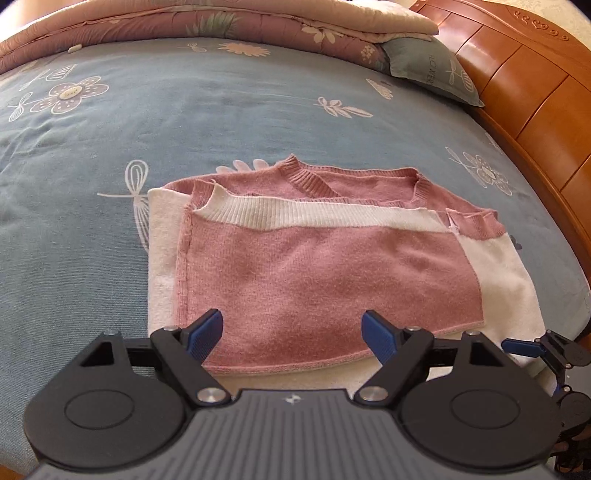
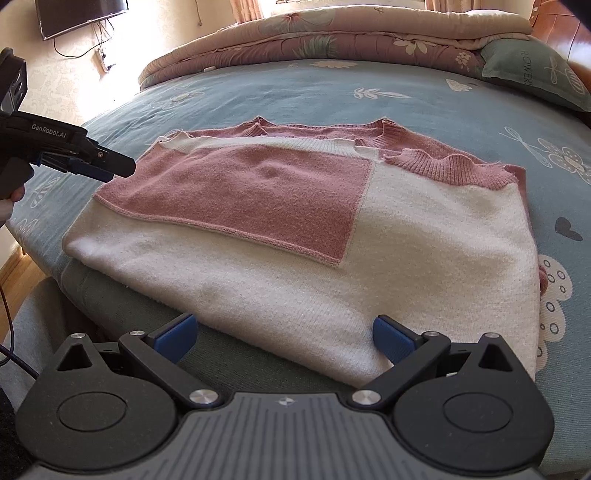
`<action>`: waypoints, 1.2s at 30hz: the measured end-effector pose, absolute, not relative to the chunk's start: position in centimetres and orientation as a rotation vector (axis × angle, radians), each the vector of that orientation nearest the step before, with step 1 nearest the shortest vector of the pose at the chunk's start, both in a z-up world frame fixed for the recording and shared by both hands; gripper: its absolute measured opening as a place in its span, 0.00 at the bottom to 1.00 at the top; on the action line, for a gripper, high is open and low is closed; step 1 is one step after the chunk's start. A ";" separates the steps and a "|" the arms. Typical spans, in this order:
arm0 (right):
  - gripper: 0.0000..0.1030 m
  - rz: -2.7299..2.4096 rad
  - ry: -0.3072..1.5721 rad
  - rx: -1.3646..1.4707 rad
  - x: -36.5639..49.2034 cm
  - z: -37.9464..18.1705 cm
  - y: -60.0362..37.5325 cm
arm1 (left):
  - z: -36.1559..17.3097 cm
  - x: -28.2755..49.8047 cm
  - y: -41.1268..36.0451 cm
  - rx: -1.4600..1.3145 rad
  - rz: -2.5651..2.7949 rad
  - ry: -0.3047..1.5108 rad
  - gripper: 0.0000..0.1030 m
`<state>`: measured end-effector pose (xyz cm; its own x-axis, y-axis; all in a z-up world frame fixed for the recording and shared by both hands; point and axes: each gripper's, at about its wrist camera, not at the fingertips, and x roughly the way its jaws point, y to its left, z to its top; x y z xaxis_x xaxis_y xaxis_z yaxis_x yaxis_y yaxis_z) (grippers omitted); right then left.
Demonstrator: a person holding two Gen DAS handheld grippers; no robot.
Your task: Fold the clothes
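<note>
Sweater [image 2: 388,236]: folded, sits at your bed's [image 1: 221,110] near edge.
Left hand-held gripper [image 1: 293,334]: yours, wide, empty.
Right hand-held gripper [image 2: 284,338]: same.
Around: pillow [image 1: 428,70], quilt [image 1: 221,26] at far edge, nothing blocking.

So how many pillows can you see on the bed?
1. A grey-green pillow lies at the far right corner of the bed, against the wooden headboard and beside the folded quilt. More could be hidden behind the quilt.

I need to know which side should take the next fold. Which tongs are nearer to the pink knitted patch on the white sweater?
Left. The left tongs hang open at the pink knitted patch's near hem; the right tongs hang open at the white sweater's near edge, farther off.
</note>
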<state>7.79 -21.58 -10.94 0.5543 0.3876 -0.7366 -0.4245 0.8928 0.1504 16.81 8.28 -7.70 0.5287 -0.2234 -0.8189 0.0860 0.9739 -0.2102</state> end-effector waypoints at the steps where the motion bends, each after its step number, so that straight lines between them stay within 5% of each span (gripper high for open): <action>1: 1.00 0.479 0.861 -0.052 7.7 -10.9 -21.6 | -8.3 17.1 8.5 -0.152 -0.176 1.014 0.79; 12: 1.00 0.387 0.779 -0.036 10.4 -7.7 -23.6 | -5.6 19.9 4.7 -0.212 -0.393 0.934 0.80; 21: 1.00 0.316 0.771 -0.093 12.8 -8.7 -25.4 | -9.3 23.8 -2.3 -0.156 -0.481 0.918 0.80; 36: 1.00 0.298 0.770 -0.043 17.3 -10.2 -26.6 | -9.7 24.6 -0.4 -0.330 -0.385 0.935 0.81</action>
